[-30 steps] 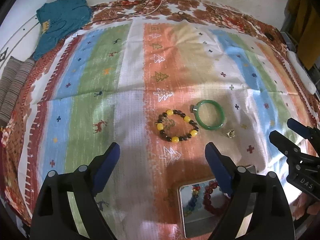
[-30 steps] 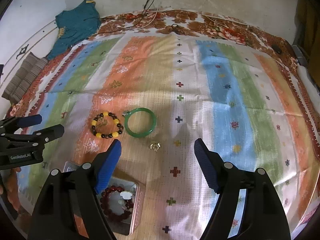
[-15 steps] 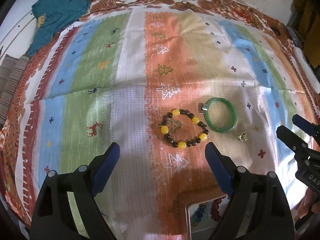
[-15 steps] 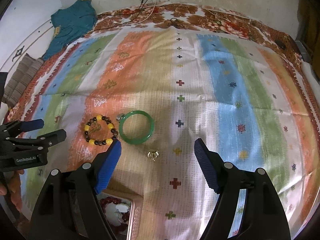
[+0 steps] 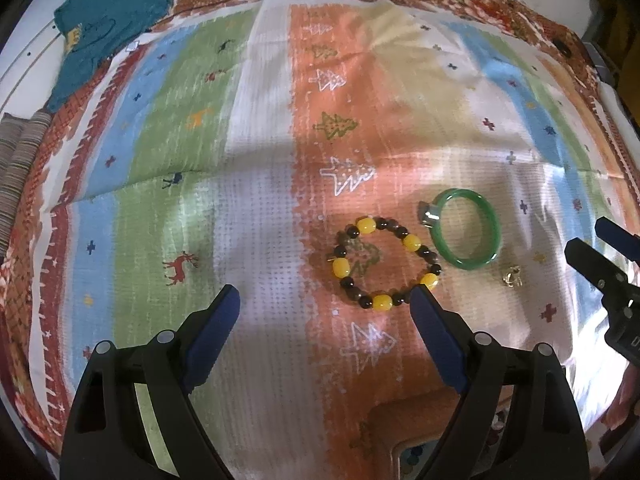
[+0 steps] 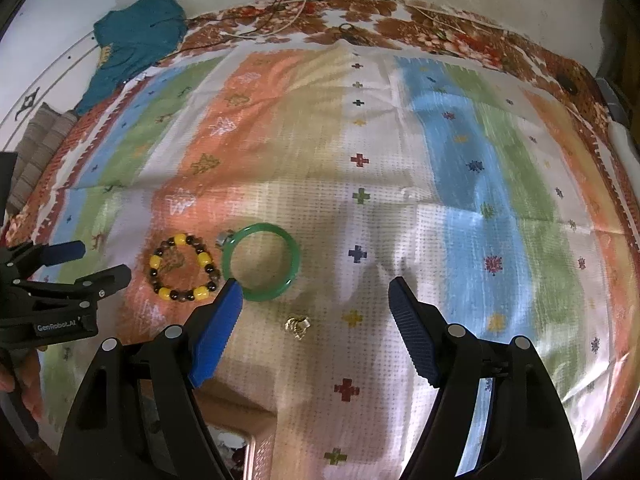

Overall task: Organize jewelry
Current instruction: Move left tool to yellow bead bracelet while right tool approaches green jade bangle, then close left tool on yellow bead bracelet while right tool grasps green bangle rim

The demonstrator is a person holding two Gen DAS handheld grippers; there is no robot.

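Observation:
A yellow and brown bead bracelet (image 5: 386, 262) (image 6: 183, 267) lies on the striped cloth. A green bangle (image 5: 468, 234) (image 6: 261, 262) lies just right of it, with a small silver ring (image 5: 427, 213) at its upper left. A small gold piece (image 5: 512, 277) (image 6: 298, 325) lies below the bangle. My left gripper (image 5: 324, 304) is open and empty, just short of the bead bracelet. My right gripper (image 6: 314, 292) is open and empty above the gold piece, its left finger (image 6: 218, 328) over the bangle's near rim.
A metal tin (image 5: 404, 450) (image 6: 256, 452) holding beaded bracelets sits at the near edge, mostly cut off. A teal garment (image 5: 106, 12) lies at the far left. Cables (image 6: 288, 12) run along the cloth's far edge. A folded striped cloth (image 5: 16, 156) lies far left.
Both grippers have moved forward and down toward the jewelry. The tin has slid almost out of both views. Both grippers stay open.

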